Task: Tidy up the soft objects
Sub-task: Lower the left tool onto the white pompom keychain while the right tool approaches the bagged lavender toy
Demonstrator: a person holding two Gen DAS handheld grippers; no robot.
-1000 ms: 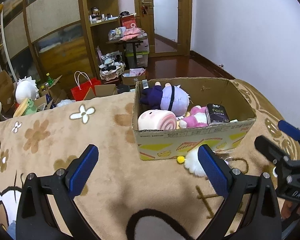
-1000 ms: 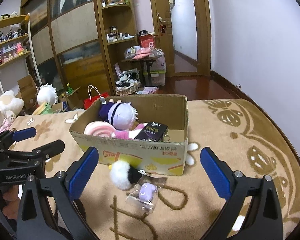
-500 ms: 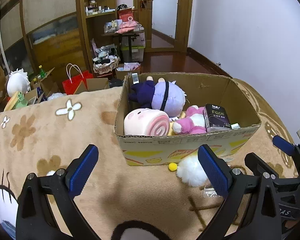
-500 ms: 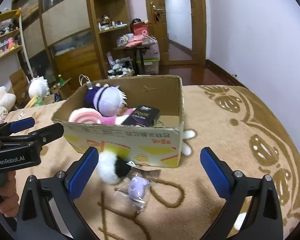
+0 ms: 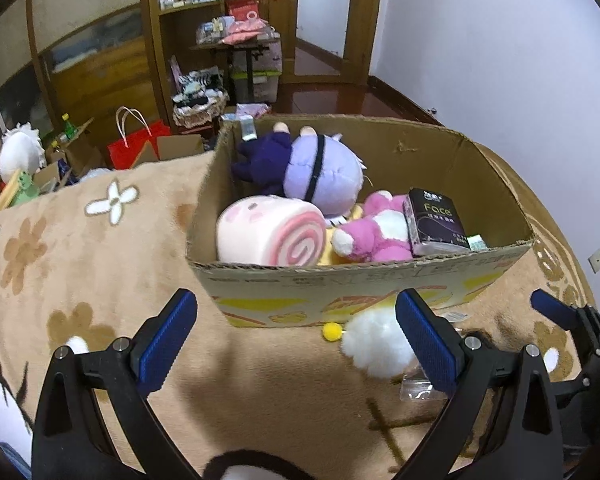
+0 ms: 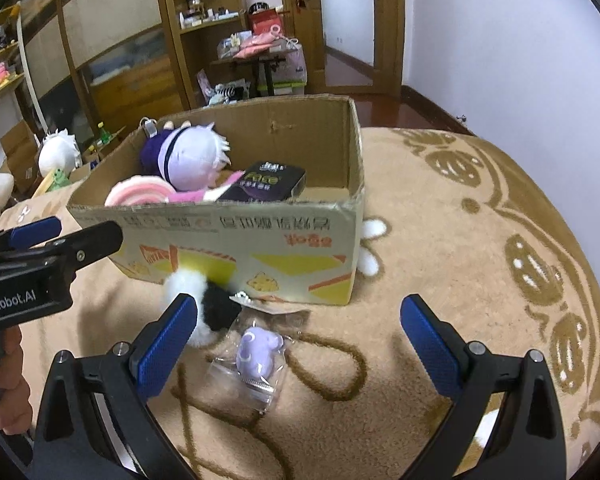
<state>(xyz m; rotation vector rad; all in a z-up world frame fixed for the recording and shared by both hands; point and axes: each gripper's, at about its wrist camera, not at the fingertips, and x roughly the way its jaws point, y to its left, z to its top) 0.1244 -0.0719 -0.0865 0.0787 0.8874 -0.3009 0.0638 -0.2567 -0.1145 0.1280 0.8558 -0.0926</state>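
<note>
We hold two black grippers with blue-padded fingers over a tan plush blanket (image 6: pixel 440 208) patterned with brown flowers. Both sets of jaws stand wide and hold nothing.

Beyond the left gripper (image 5: pixel 296 336) sits an open brown cardboard box (image 5: pixel 364 280). It already contains a pink swirl-roll plush (image 5: pixel 272 236), a lilac-headed doll in dark purple clothes (image 5: pixel 320 176), a pink and white plush animal (image 5: pixel 376 232) and a black tissue pack (image 5: pixel 436 220).

Two soft things lie outside, against the box's near wall. A fluffy white and black pom-pom (image 6: pixel 204 304) sits just ahead of the right gripper's (image 6: pixel 298 340) left finger. A small lilac plush in a clear plastic bag (image 6: pixel 256 352) lies between the right jaws, nearer the left finger.

We judge the step in hand to be the approach to these loose items. Next, the right jaws would need to drop around the bagged plush, close, lift above the box rim and release inside.

The box's right end is bare, and open blanket lies to the right. The left gripper's body (image 6: pixel 40 276) crowds the left side, so that is the side to avoid.
</note>
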